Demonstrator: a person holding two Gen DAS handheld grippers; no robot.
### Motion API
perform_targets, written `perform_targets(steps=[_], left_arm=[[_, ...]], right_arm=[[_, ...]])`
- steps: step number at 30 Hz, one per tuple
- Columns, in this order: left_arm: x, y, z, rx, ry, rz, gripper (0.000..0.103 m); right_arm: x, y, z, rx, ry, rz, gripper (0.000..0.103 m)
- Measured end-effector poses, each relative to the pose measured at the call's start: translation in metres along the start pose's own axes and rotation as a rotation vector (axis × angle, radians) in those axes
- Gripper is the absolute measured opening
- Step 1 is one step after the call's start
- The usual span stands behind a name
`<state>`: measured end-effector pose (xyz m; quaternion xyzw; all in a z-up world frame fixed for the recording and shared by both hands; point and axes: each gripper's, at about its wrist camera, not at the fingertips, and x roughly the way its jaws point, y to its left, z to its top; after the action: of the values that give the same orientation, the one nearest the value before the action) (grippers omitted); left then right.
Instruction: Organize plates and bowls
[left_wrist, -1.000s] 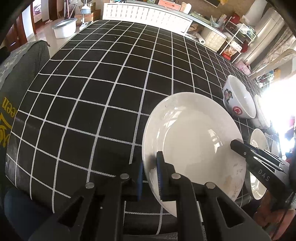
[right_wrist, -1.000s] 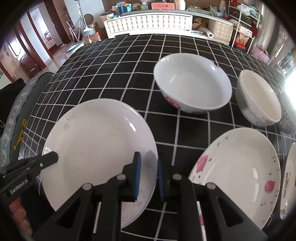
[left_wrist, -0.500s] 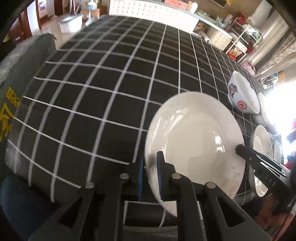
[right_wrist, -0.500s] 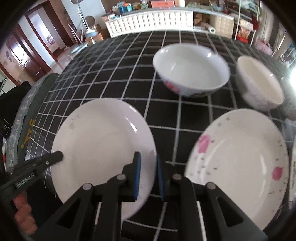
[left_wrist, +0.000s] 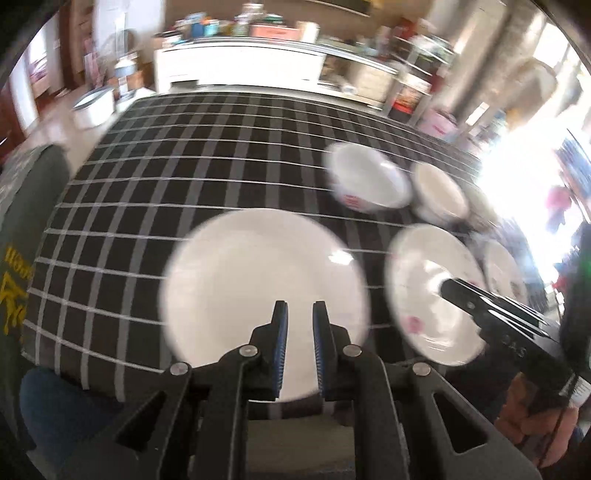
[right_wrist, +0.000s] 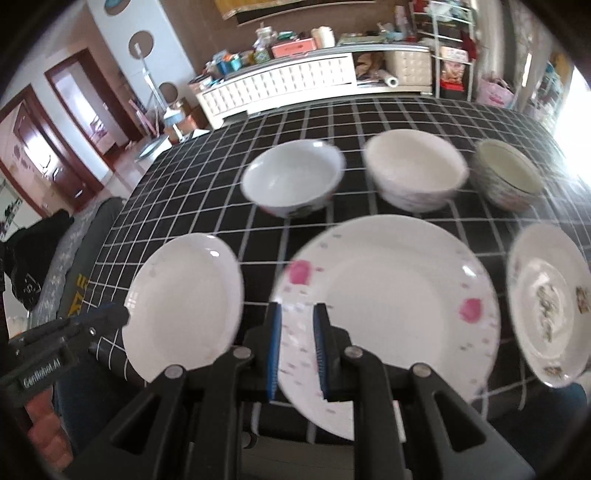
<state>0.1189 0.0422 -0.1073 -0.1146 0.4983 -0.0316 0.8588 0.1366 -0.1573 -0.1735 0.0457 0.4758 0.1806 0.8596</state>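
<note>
The plain white plate (left_wrist: 258, 280) lies face up on the checked tablecloth (left_wrist: 184, 166), lower centre of the left view. It is round, with no long axis. The left gripper (left_wrist: 298, 314) hangs over its near part, jaws drawn together on nothing. The right gripper (right_wrist: 297, 314), jaws narrowly apart and empty, hangs over the pink-flowered plate (right_wrist: 388, 295) beside it. Three bowls (right_wrist: 291, 177) stand upright behind.

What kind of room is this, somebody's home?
Most likely a lived-in home, a dining or living room. A table with a black checked cloth holds everyday plates and bowls, a long white sideboard behind it is piled with household clutter, and dark wooden doors lead to other rooms.
</note>
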Motion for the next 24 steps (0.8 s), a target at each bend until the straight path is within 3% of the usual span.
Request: perform_targets(steps=[4, 11, 24], left_arm=[[0.010, -0.042, -0.004, 0.083, 0.009, -0.037, 0.012], [0.043, -0.083, -0.003, 0.119, 0.074, -0.063, 0.012], [0.088, -0.094, 0.006, 0.095, 0.132, -0.003, 0.012]], right_arm=[[-0.019, -0.032, -0.007, 0.033, -0.027, -0.024, 0.021], [-0.029, -0.086, -0.014, 0.108, -0.040, -0.082, 0.021], [-0.011, -0.128, -0.015, 0.163, -0.002, -0.088, 0.021]])
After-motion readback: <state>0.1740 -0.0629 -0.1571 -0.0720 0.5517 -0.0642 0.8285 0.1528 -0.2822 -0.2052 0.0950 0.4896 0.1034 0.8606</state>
